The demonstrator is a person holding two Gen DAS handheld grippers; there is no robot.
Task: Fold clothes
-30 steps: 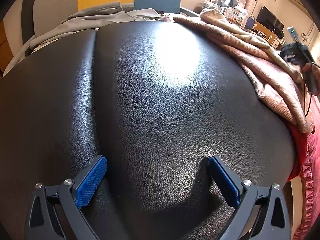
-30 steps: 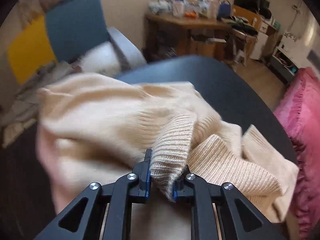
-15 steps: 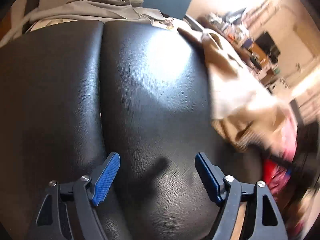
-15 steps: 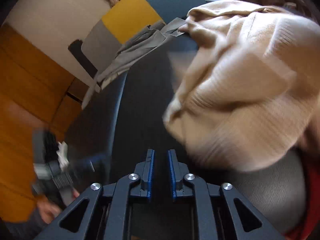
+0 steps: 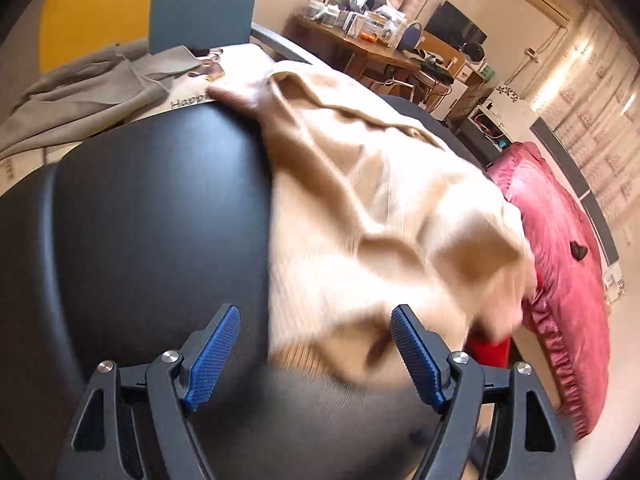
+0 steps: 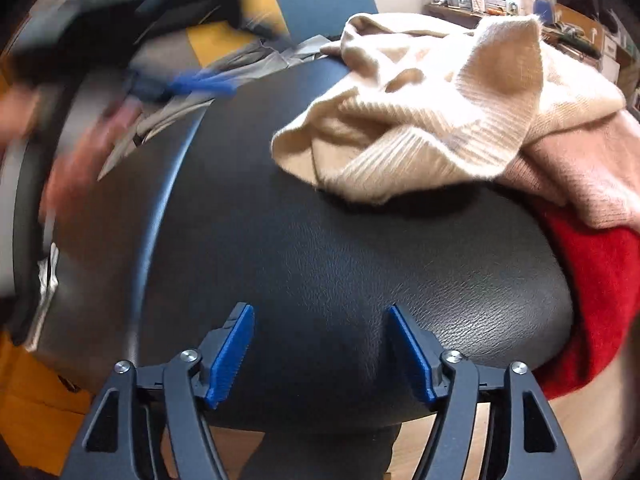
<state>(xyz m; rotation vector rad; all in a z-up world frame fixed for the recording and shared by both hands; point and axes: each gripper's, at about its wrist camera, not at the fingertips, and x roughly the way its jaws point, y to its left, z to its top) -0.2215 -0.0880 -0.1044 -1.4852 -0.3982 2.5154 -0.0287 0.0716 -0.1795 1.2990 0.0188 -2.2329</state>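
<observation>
Sweater: your cream knit sweater (image 6: 432,128) lies crumpled on the far right part of the black leather surface (image 6: 320,264), one ribbed fold sticking up; in the left wrist view it (image 5: 360,216) is blurred and spreads right up to your left claw.
Left gripper: your left gripper (image 5: 316,356) is spread wide with nothing between the blue pads (image 5: 210,360), the sweater's near edge just ahead.
Right gripper: your right gripper (image 6: 320,350) is also spread wide and empty, over bare leather, well apart from the sweater.
Other clothes: a pink garment (image 6: 580,176) and a red one (image 6: 600,292) sit at the right edge; grey cloth (image 5: 88,92) lies at the far left.
</observation>
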